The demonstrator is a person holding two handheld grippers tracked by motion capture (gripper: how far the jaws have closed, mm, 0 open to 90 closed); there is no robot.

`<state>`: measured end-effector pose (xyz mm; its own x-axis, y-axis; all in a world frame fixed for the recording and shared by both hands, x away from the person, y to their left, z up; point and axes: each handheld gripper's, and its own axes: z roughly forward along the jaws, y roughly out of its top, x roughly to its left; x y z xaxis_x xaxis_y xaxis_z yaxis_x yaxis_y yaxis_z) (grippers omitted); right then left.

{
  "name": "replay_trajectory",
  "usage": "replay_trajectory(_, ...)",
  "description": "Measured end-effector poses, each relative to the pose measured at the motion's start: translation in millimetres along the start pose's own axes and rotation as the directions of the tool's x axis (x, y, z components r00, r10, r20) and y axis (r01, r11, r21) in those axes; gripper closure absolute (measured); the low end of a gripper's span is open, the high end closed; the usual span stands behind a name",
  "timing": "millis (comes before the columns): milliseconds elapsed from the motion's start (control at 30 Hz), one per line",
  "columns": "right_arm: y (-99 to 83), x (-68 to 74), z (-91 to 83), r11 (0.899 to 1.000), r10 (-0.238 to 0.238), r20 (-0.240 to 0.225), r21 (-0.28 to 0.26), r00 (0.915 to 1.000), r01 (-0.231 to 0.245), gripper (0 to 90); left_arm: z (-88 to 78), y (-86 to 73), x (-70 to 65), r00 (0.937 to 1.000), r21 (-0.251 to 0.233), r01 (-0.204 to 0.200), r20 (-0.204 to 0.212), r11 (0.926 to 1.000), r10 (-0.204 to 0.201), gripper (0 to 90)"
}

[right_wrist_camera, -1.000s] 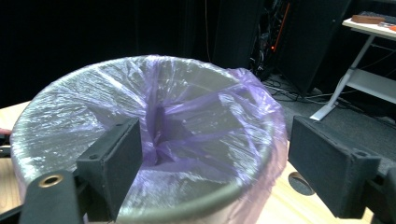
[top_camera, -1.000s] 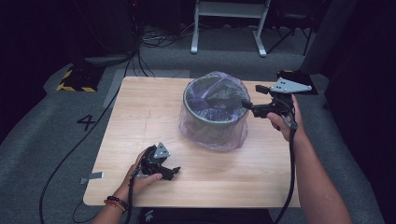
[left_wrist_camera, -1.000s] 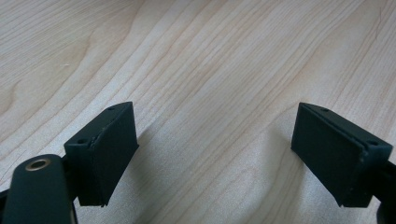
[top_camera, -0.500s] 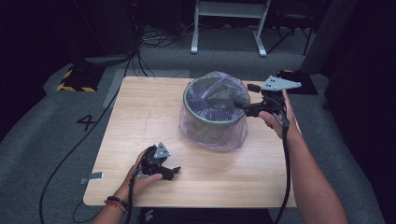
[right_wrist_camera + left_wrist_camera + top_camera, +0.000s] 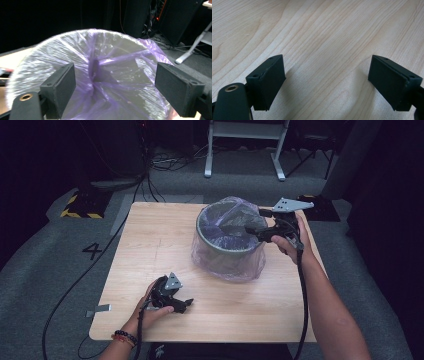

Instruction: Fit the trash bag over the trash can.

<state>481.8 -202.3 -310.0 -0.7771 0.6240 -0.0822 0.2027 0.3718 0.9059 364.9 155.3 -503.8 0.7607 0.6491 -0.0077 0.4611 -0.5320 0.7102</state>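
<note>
A round grey bin lined with a thin purple plastic bag stands on the wooden table, right of centre. My right gripper hovers at the bin's right rim, open, jaws pointing left over the opening. In the right gripper view the purple bag lies between and beyond the spread jaws, nothing clamped. My left gripper rests low near the table's front edge, open. Bare wood lies between its jaws in the left gripper view.
Cables trail from both grippers off the front of the table. A metal stand and more cables sit on the grey floor behind. A yellow-black striped block lies at the far left, and a "4" is marked on the floor.
My right gripper has moved left and slightly away, from beside the bin's right side to over its rim. The left gripper has stayed put.
</note>
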Motion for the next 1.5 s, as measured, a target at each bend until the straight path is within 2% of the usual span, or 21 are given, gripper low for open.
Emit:
replay_trajectory(67, 0.8, -2.4, 3.8, 1.000, -0.011, 0.009, 0.013, 0.9999, 0.010, 19.2, -0.1, 0.0, -0.1, 1.0000, 0.001, 0.001, 0.000, 1.0000, -0.001, 13.8)
replay_trajectory(200, 3.2, -9.7, 11.8, 1.000, -0.005, 0.007, 0.026, 1.0000, 0.004, 31.9, -0.1, 0.0, -0.1, 1.0000, 0.001, 0.001, 0.000, 1.0000, -0.001, 13.9)
replay_trajectory(267, 5.1, -14.5, 16.0, 0.999, 0.002, 0.032, 0.035, 0.9995, -0.003, 37.8, -0.1, 0.0, -0.2, 1.0000, 0.001, 0.001, -0.001, 1.0000, -0.001, 13.9)
replay_trajectory(367, 7.7, -20.2, 20.5, 0.999, 0.004, 0.065, 0.050, 0.9979, -0.008, 40.3, -0.1, 0.0, -0.2, 1.0000, 0.001, 0.001, -0.002, 1.0000, -0.001, 13.9)
replay_trajectory(467, 9.4, -29.7, 25.8, 0.997, 0.049, 0.105, 0.060, 0.9933, -0.055, 43.1, 0.0, 0.0, -0.2, 1.0000, -0.001, -0.001, -0.001, 1.0000, 0.001, 13.9)
replay_trajectory(533, 9.3, -32.5, 28.4, 0.996, 0.051, 0.130, 0.068, 0.9902, -0.060, 43.3, -0.1, 0.0, -0.3, 1.0000, -0.001, -0.001, -0.002, 1.0000, 0.001, 13.9)
replay_trajectory(633, 8.2, -34.2, 33.2, 0.995, 0.051, 0.127, 0.081, 0.9906, -0.062, 43.4, -0.2, -0.1, -0.4, 1.0000, 0.001, 0.001, -0.004, 1.0000, -0.001, 13.9)
replay_trajectory(667, 8.2, -33.7, 33.8, 0.995, 0.051, 0.124, 0.076, 0.9909, -0.061, 42.9, -0.2, -0.2, -0.5, 1.0000, 0.000, 0.002, -0.004, 1.0000, -0.002, 13.9)
replay_trajectory(800, 11.4, -27.1, 33.6, 0.999, 0.022, 0.046, 0.046, 0.9987, -0.024, 40.7, -0.3, -0.1, -0.4, 1.0000, 0.002, 0.001, -0.004, 1.0000, -0.001, 13.9)
replay_trajectory(900, 15.8, -16.0, 36.3, 0.997, -0.035, -0.022, 0.074, 0.9991, 0.037, 35.2, -0.3, -0.1, -0.4, 1.0000, 0.001, 0.001, -0.004, 1.0000, -0.001, 13.9)
replay_trajectory(967, 17.4, -10.6, 38.1, 0.994, -0.063, -0.045, 0.089, 0.9970, 0.066, 33.1, -0.3, -0.1, -0.5, 1.0000, 0.001, 0.002, -0.004, 1.0000, -0.002, 13.9)
replay_trajectory(1167, 20.3, 1.8, 47.3, 0.985, -0.094, -0.067, 0.141, 0.9933, 0.103, 28.8, -0.3, -0.1, -0.4, 1.0000, 0.002, 0.002, -0.004, 1.0000, -0.002, 14.0)
replay_trajectory(1500, 19.2, 2.9, 55.2, 0.976, -0.076, -0.075, 0.196, 0.9943, 0.089, 24.3, -0.2, -0.2, -0.4, 1.0000, 0.000, 0.002, -0.004, 1.0000, -0.002, 13.9)
